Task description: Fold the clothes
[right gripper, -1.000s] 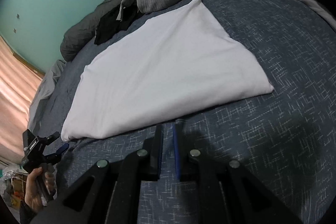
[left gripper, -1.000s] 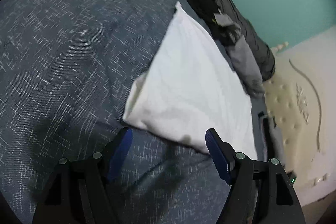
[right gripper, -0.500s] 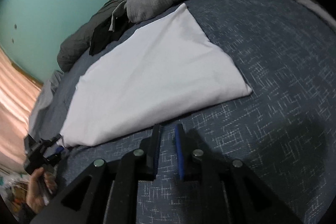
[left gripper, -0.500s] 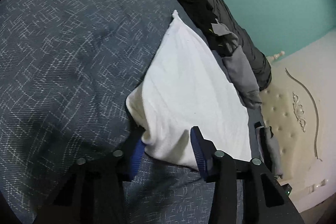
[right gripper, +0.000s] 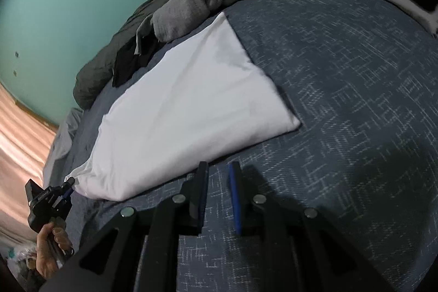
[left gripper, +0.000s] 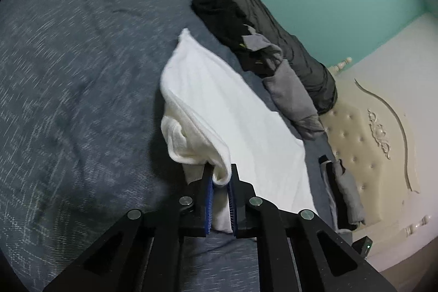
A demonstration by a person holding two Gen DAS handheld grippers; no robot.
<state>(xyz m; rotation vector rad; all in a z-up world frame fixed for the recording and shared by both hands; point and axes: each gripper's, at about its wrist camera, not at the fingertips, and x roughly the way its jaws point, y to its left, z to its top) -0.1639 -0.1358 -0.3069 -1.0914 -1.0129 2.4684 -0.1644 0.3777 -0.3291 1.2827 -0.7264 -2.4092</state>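
Several dark garments [left gripper: 238,26] beside white cloth [left gripper: 232,111]

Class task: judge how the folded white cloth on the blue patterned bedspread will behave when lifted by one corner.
The folded white cloth is probably floppy: the corner pinched in the left tool already bunches and droops. It is likely light, since that small pinch raises the edge. Its layers may slip apart, as the far end lies unheld.

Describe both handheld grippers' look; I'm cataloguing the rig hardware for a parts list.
The left gripper is matte black plastic, with two flat fingers lined inside with blue ribbed pads and angular cut-out arms dotted with round silver fasteners. The right gripper matches: black fingers, blue inner pads, silver fasteners. In the right wrist view the left unit appears as a boxy black block on a handle. No cables or sleeves show.
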